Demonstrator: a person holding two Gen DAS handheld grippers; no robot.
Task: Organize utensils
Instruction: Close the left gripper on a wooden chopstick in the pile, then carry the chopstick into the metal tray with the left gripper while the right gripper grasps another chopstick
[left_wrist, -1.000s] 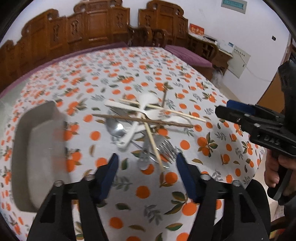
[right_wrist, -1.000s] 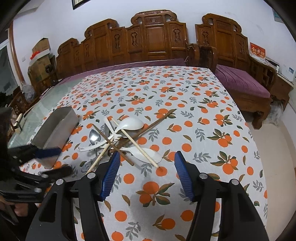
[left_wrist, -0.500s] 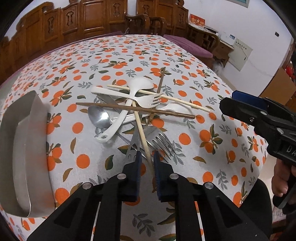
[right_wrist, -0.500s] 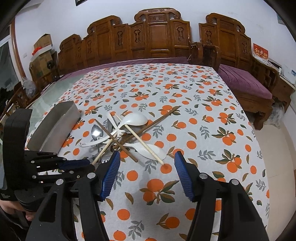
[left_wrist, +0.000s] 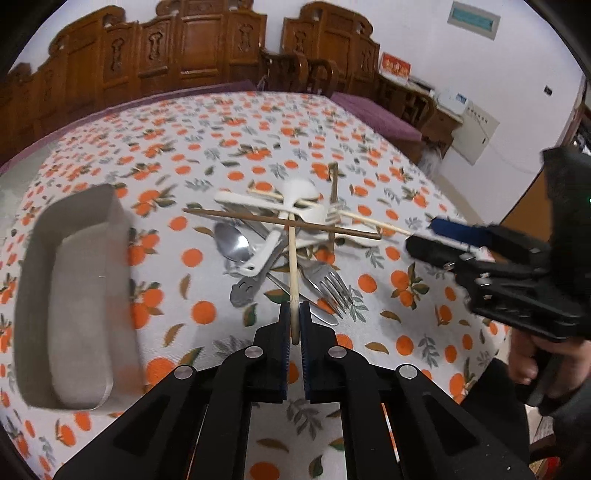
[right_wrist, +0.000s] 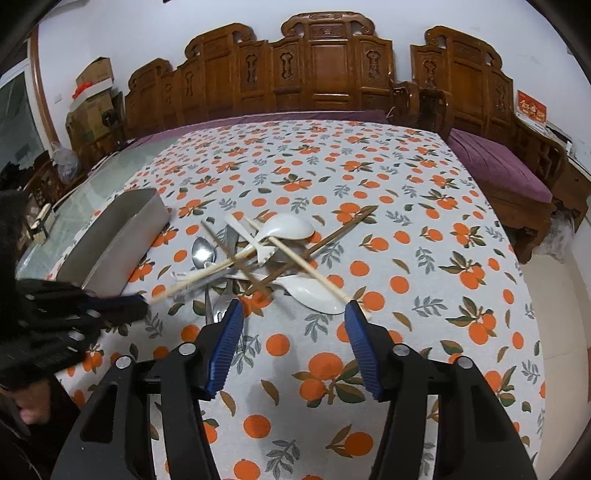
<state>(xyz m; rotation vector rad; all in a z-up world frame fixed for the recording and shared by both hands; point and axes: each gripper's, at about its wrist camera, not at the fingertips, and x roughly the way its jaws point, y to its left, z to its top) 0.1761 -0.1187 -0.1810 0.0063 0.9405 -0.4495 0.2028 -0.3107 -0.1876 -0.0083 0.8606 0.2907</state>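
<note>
The left gripper (left_wrist: 294, 325) pinches the near end of a pale chopstick (left_wrist: 292, 258). The stick points straight ahead into the utensil pile (left_wrist: 288, 236). The metal tray (left_wrist: 74, 295) sits left of the pile. The right gripper (right_wrist: 293, 347) is spread wide, holding nothing.

The counter (right_wrist: 424, 236), covered by a white cloth printed with oranges and green leaves, carries a grey rectangular metal tray (left_wrist: 74, 295) near its left side. Just beside the tray lies a tangled heap of white plastic spoons (right_wrist: 288, 227), steel forks (left_wrist: 327, 282), a steel spoon (left_wrist: 231, 242) and wooden chopsticks (right_wrist: 340, 225).
</note>
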